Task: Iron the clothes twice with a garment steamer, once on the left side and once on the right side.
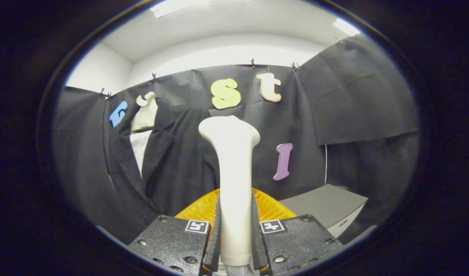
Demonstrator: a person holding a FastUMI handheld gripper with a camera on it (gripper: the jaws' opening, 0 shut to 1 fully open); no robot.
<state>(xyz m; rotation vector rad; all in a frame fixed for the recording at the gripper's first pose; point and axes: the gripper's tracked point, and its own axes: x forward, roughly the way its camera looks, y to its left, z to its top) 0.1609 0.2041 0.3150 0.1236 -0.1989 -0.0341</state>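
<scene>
Gripper (235, 245) closed on garment steamer (232, 172), both fingers (214, 237) pressed against opposite sides of the pale handle low on its shaft. Steamer upright between the fingers, rising straight ahead of them and widening at the top into a rounded, flattened head. Lower end of the handle hidden between the finger bases. Square black-and-white markers on the two finger blocks, one at each side of the handle.

Directly behind the handle and just beyond the fingers, an orange ribbed piece (204, 209), fanned out to both sides; whether part of the steamer or a separate object cannot be told.

Beyond the steamer head and off to the left, a dark jacket (169, 153) hung on a pale mannequin bust (145, 113), lapels open over a white shirt front (139, 147). Jacket well apart from the steamer head, not touched by it. Right shoulder and sleeve of the jacket partly behind the steamer shaft.

To the right of the fingers and beyond them, a grey box (326, 209) with a flat top, near the booth's black cloth wall (357, 99). White ceiling (219, 42) above the cloth.
</scene>
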